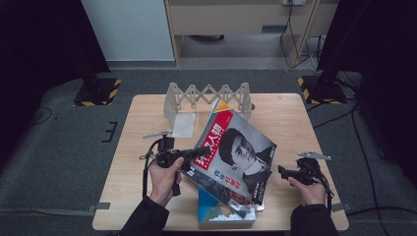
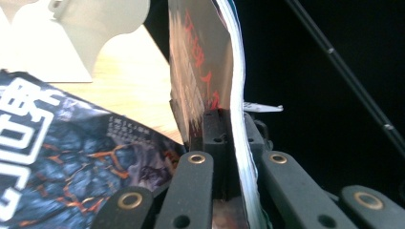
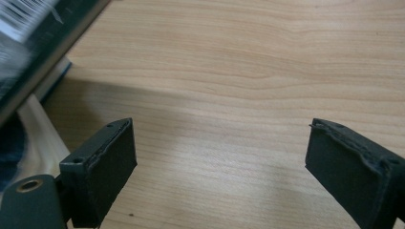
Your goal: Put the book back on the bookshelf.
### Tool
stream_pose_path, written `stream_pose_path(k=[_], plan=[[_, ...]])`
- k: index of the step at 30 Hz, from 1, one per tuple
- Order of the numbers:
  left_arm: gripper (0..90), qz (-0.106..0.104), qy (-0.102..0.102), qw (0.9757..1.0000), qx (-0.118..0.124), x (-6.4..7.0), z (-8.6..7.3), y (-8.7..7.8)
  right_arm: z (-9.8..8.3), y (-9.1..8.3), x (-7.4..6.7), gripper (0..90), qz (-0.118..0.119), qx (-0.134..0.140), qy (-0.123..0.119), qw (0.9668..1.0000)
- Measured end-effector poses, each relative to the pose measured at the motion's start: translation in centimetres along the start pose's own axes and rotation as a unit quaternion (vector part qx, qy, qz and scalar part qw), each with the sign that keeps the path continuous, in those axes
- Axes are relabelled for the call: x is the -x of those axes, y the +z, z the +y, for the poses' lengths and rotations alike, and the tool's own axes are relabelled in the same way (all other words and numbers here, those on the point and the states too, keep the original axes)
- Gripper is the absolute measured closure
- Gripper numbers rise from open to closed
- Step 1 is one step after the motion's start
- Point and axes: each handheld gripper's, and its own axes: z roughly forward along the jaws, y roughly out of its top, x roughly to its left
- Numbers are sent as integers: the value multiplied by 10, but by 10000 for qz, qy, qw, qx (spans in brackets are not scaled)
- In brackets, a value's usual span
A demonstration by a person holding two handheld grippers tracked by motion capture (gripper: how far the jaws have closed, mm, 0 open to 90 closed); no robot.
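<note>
Presently the magazine point(image 1: 235, 155) with the red-titled portrait cover is lifted off the table point(image 1: 285, 115), tilted, its long axis running from the far-left corner near the rack down toward the near-right, cover facing up and toward the person. Its left edge is pinched by the left gripper point(image 1: 196, 152), whose jaws are pressed together on the pages; in the left gripper view the magazine point(image 2: 210, 71) stands edge-on between them, rising away from the camera. Beneath it lies a dark-covered magazine point(image 2: 62, 157) with white characters, flat on the wood, and below that a blue-and-white book point(image 1: 221, 214) at the table's near edge. The right gripper point(image 1: 285, 172) sits just right of the lifted magazine's lower corner, apart from it, jaws spread wide over bare wood with nothing between them. A pale folding rack point(image 1: 209, 96) stands at the far edge, upright, well apart from both hands.
</note>
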Motion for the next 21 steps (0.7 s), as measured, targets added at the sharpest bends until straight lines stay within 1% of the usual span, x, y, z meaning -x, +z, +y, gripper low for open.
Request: stream_pose_path(k=[2,3,5,8,9,12,14,16,17,18,20,21], plan=[[857,26,20,10000,-18,2,0,4,-1,0,2,101,-31,-19,11,10000],[857,47,25,10000,-23,2,0,6,-1,0,3,104,-59,-31,66,10000],[857,67,49,10000,-55,2,-2,11,-1,0,5,105,-115,-81,91,9999],[858,18,-30,10000,-71,-1,-7,19,-3,0,8,111,-225,-140,122,9996],[858,7,-27,10000,-77,-2,-8,20,-4,0,9,111,-265,-176,123,9994],[858,11,-12,10000,-70,-2,-8,21,-5,0,11,111,-291,-202,113,9993],[858,6,-20,10000,-33,-2,-5,18,-5,0,12,112,-306,-177,94,9993],[858,7,19,10000,48,0,0,12,-5,1,12,111,-286,-182,73,9994],[858,17,33,9999,100,1,2,8,-5,1,12,111,-286,-182,73,9994],[858,33,87,9998,200,3,8,1,-6,2,12,110,-259,-173,24,9995],[858,44,94,9994,317,6,14,-7,-6,3,12,108,-249,-170,20,9995],[858,52,137,9992,364,7,17,-11,-6,3,12,108,-242,-181,-9,9995]])
